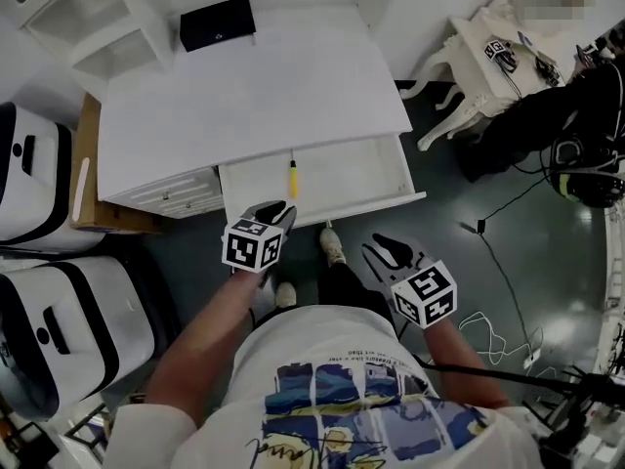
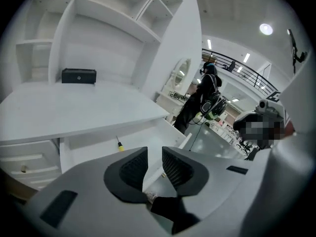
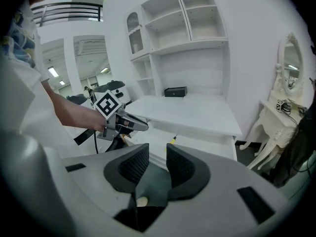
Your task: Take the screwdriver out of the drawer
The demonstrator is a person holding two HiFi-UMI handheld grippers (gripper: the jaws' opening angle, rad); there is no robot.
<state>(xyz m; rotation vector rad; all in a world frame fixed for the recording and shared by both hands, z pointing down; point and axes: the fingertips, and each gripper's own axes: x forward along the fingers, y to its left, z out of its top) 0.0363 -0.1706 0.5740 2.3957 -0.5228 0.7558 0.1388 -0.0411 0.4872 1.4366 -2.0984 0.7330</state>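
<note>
A screwdriver (image 1: 292, 177) with a yellow handle lies in the open white drawer (image 1: 361, 179), near its middle, shaft pointing to the back. It also shows in the left gripper view as the screwdriver (image 2: 120, 143) and in the right gripper view as the screwdriver (image 3: 174, 139). My left gripper (image 1: 278, 209) hovers just in front of the drawer's front edge, jaws open, nothing between them (image 2: 154, 154). My right gripper (image 1: 383, 248) hangs lower right, away from the drawer, open and empty (image 3: 158, 154).
The drawer sits under a white desk (image 1: 254, 96) with a black box (image 1: 217, 22) at its back. White-and-black cases (image 1: 39, 174) stand to the left. A white vanity table (image 1: 479, 57) and floor cables (image 1: 498, 330) lie to the right. My feet (image 1: 332, 245) are below the drawer.
</note>
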